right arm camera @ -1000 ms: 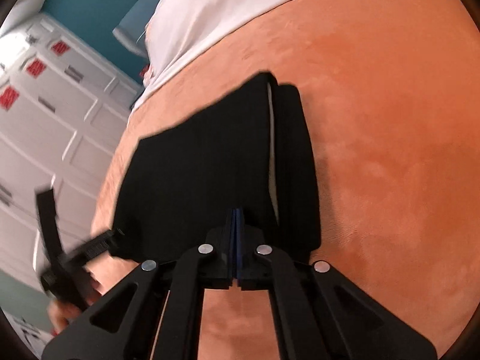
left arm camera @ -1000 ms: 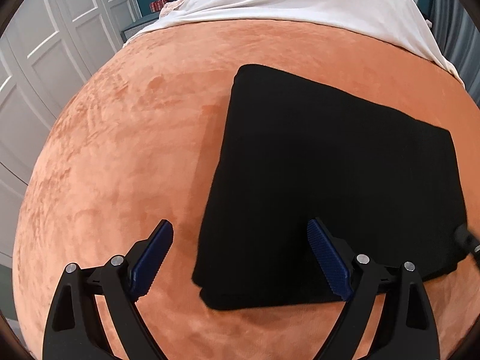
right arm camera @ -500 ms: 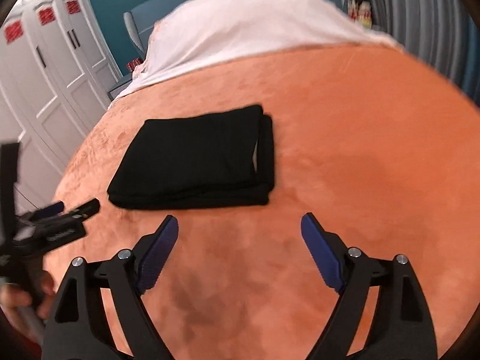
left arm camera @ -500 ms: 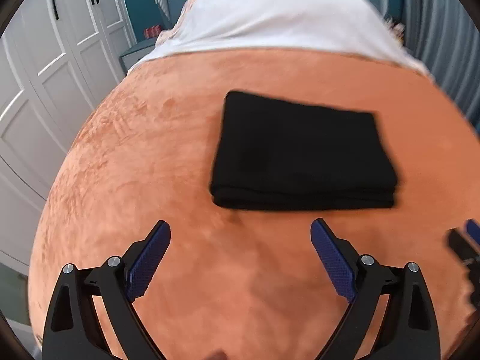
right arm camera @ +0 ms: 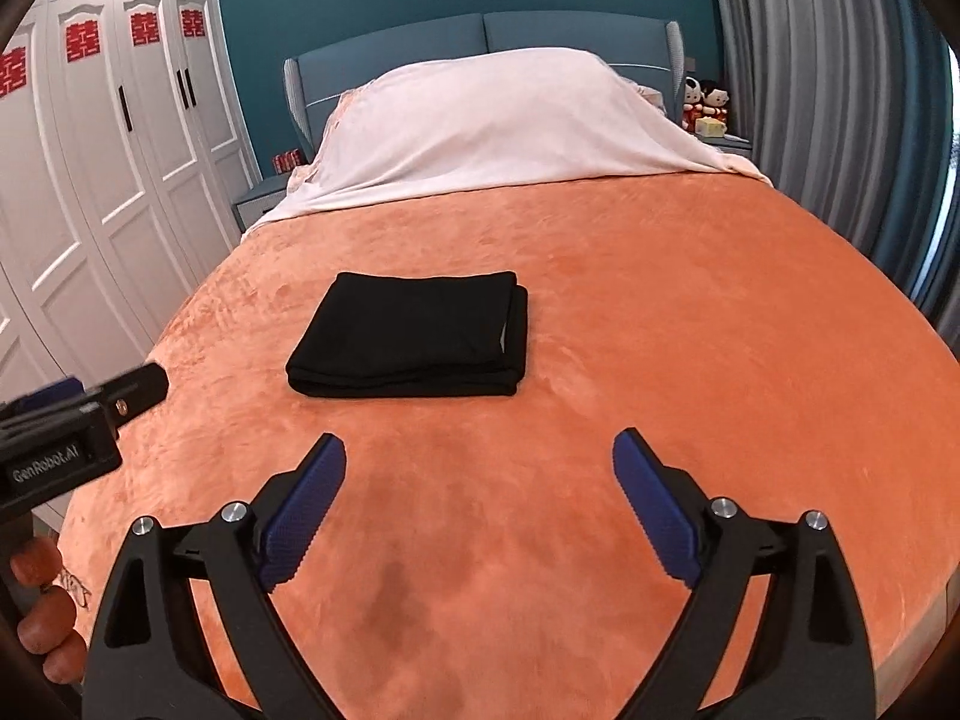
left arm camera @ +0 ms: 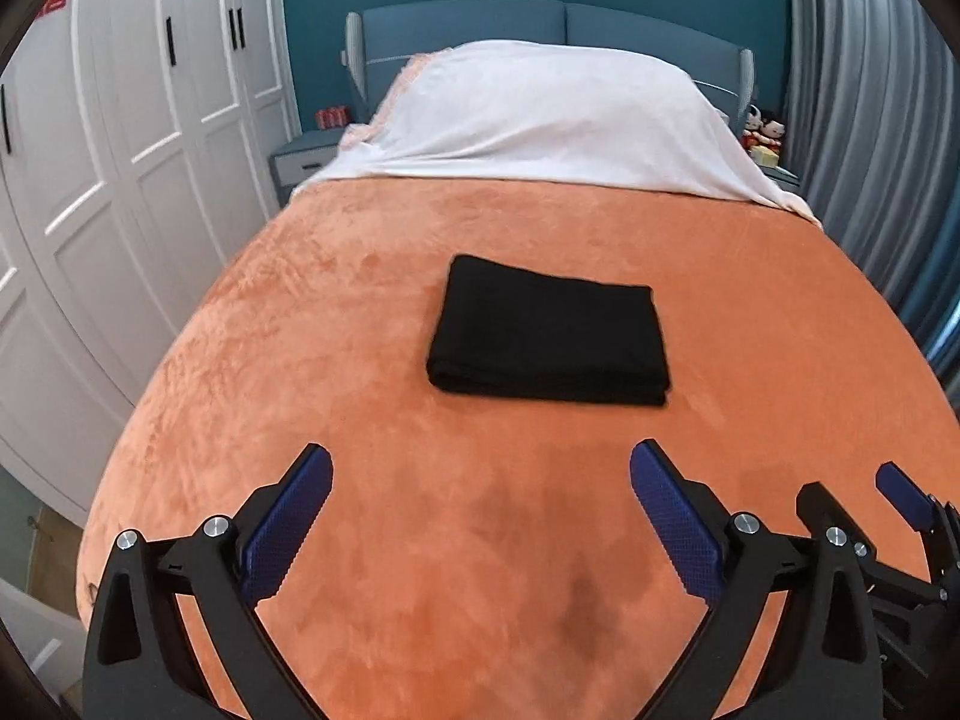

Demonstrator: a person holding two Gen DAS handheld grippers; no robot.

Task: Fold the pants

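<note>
The black pants [left arm camera: 547,339] lie folded into a flat rectangle in the middle of the orange bedspread [left arm camera: 420,540]; in the right wrist view the folded pants [right arm camera: 414,333] show stacked layers at their right edge. My left gripper [left arm camera: 480,516] hangs well back from them, over bare bedspread, its jaws opening wide with nothing between them. My right gripper [right arm camera: 479,510] is likewise drawn back, jaws opening and empty. The right gripper's fingers [left arm camera: 903,501] show at the lower right of the left wrist view. The left gripper body [right arm camera: 72,426] shows at the left of the right wrist view.
A white sheet over pillows [left arm camera: 540,120] covers the head of the bed, below a blue headboard [left arm camera: 540,24]. White wardrobe doors [left arm camera: 120,150] line the left side. Grey curtains [right arm camera: 840,90] hang at the right, with dolls [right arm camera: 705,99] on a nightstand. A person's fingers [right arm camera: 48,630] hold the left handle.
Both grippers have drawn back and up from the pants, which now lie farther away. The right gripper, shut a second ago at the pants' near edge, has opened wide. The left gripper stayed open.
</note>
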